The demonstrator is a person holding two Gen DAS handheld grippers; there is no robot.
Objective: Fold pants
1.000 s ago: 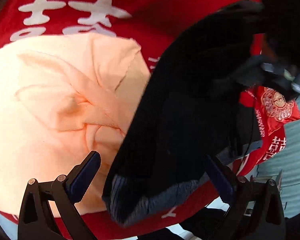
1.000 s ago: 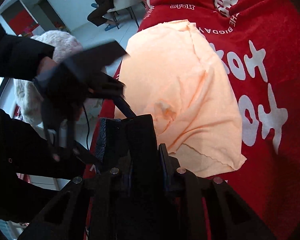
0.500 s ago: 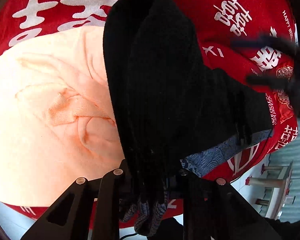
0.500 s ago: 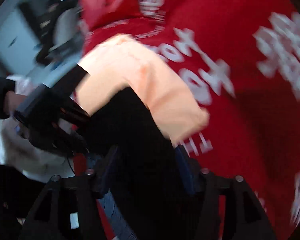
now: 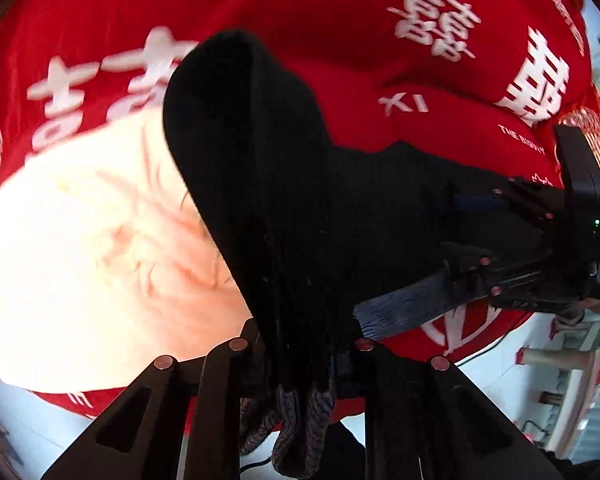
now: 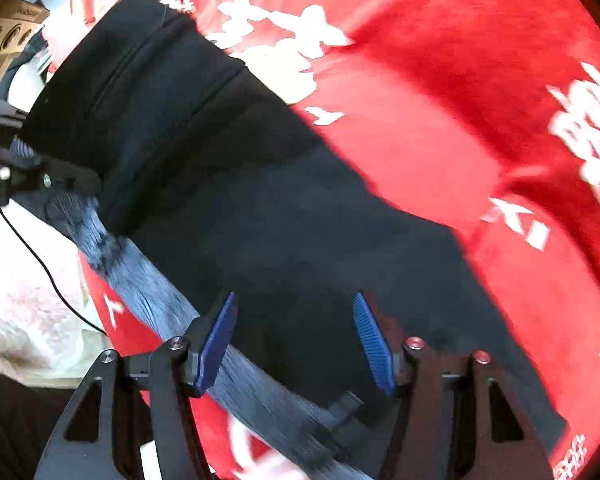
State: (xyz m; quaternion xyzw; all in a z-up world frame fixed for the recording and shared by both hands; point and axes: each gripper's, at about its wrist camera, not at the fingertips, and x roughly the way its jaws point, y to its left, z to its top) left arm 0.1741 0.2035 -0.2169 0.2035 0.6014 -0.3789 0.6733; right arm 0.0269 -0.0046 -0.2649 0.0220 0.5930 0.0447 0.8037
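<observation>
Lengthwise, the black pants [image 6: 236, 184] run away from the released right tool [image 6: 296, 336]; left tool [image 5: 300, 356] clenched on their waistband

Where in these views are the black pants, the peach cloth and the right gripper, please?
black pants [image 6: 260, 208]: right wrist view, main dark panel.
peach cloth [image 5: 80, 260]: left wrist view, wrinkled middle.
right gripper [image 6: 296, 340]: right wrist view, between its open blue-padded fingers.

The pants [image 5: 284, 200] lie on the blanket [image 5: 360, 20], overlapping the cloth [image 5: 80, 248] at their left.
</observation>
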